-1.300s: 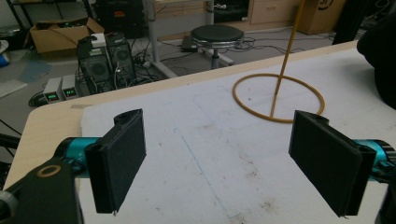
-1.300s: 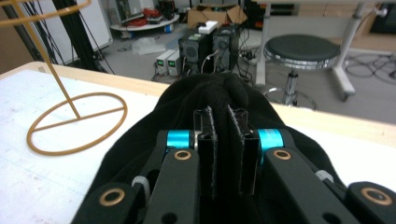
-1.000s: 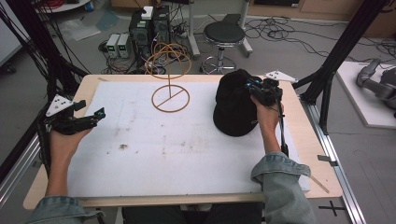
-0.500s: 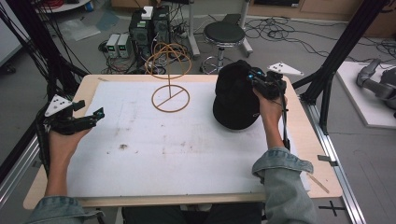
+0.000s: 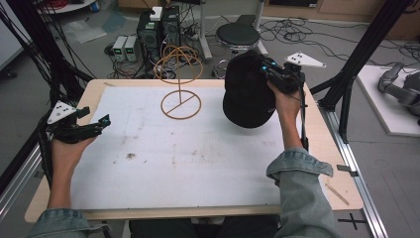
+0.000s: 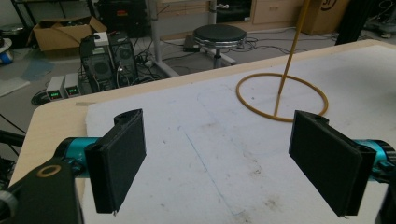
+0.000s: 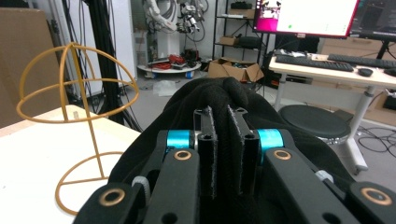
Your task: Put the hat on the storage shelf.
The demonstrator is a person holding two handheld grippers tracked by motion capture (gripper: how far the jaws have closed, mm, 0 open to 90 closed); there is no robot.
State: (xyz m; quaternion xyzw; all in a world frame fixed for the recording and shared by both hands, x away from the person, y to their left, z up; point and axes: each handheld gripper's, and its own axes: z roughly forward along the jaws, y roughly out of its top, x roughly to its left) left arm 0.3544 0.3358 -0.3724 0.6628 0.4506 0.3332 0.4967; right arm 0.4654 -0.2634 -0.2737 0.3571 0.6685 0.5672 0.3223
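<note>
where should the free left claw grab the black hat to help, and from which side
Grip the black hat at its hanging lower edge, coming from the hat stand's side. The right claw is shut on the fabric at the far side, so the hat droops and its lower rim faces the open left claw.

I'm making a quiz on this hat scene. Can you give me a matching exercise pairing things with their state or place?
1. black hat
2. wire hat stand
3. left gripper
4. right gripper

a. jaws open, nothing between them
b. upright at the table's far edge
c. pinched by its fabric, off the table
d. jaws shut on fabric

Pairs: 1-c, 2-b, 3-a, 4-d
</note>
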